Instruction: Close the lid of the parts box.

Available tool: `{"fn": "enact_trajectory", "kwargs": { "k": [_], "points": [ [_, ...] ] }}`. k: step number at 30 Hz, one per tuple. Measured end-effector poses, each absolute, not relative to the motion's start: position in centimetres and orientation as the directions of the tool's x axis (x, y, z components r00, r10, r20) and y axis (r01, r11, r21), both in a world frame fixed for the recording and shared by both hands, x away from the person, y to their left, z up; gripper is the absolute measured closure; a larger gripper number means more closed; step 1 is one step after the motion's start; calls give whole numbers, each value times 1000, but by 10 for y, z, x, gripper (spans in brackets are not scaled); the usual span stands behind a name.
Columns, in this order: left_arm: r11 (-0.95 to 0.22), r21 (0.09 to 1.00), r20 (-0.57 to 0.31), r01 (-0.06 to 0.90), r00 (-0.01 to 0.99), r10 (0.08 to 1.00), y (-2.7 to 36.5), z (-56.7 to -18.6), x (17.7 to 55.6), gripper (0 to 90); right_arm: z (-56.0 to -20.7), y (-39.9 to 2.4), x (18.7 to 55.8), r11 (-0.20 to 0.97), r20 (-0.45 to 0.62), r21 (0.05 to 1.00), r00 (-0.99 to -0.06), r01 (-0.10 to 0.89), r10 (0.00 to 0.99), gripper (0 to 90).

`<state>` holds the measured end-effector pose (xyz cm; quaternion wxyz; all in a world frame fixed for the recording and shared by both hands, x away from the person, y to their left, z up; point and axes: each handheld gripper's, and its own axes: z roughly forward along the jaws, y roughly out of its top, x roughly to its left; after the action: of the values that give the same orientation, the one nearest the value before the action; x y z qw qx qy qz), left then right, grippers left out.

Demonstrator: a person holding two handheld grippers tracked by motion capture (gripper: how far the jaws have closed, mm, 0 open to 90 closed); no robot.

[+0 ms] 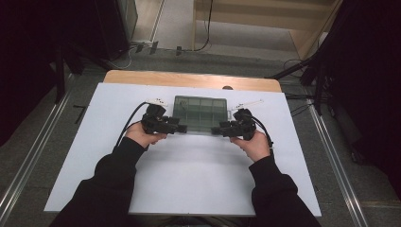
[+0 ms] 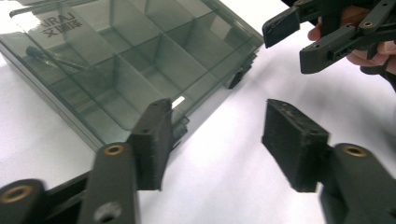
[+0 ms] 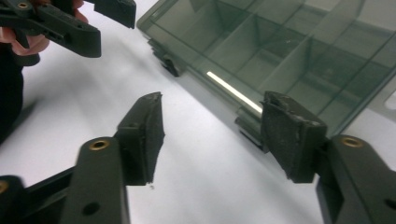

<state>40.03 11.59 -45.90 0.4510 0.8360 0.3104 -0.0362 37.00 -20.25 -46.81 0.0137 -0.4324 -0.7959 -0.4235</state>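
Organizer box (image 1: 200, 113): smoky clear plastic, lid down, divided into compartments; lies flat on the bench (image 1: 189, 179) between the two grippers, just ahead of their tips.
Front latches (image 3: 250, 128): dark clips on the box's near edge, one beside each gripper.
Left gripper (image 2: 215, 140): jaws wide apart, holding nothing; one pad close to the box's corner latch.
Right gripper (image 3: 212, 133): jaws likewise spread and empty, one pad next to the other latch.
Risk: judged, a pad closing off-centre could slip from the small latch and push the light box away across the smooth bench.

Overhead camera, two close gripper cameras (shared: compartment box (image 1: 200, 113))
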Motion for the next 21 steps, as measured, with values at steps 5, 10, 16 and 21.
{"fn": "enact_trajectory", "kwargs": {
  "k": [5, 10, 16, 21],
  "points": [
    [-399, 743, -328, 538, 811, 484, 119, -457, 391, 376, -468, -201, 364, 271, 383, 671, -635, 690, 671, 329],
    [-408, 755, -299, 513, 823, 483, 121, -457, 380, 335, -468, -198, 358, 271, 373, 688, -649, 673, 663, 283],
    [-397, 762, -293, 511, 820, 492, 124, -459, 370, 329, -470, -191, 348, 303, 338, 706, -681, 640, 650, 236],
    [-386, 763, -300, 518, 813, 499, 128, -463, 363, 329, -472, -188, 340, 307, 341, 710, -691, 633, 637, 232]
  ]
}}
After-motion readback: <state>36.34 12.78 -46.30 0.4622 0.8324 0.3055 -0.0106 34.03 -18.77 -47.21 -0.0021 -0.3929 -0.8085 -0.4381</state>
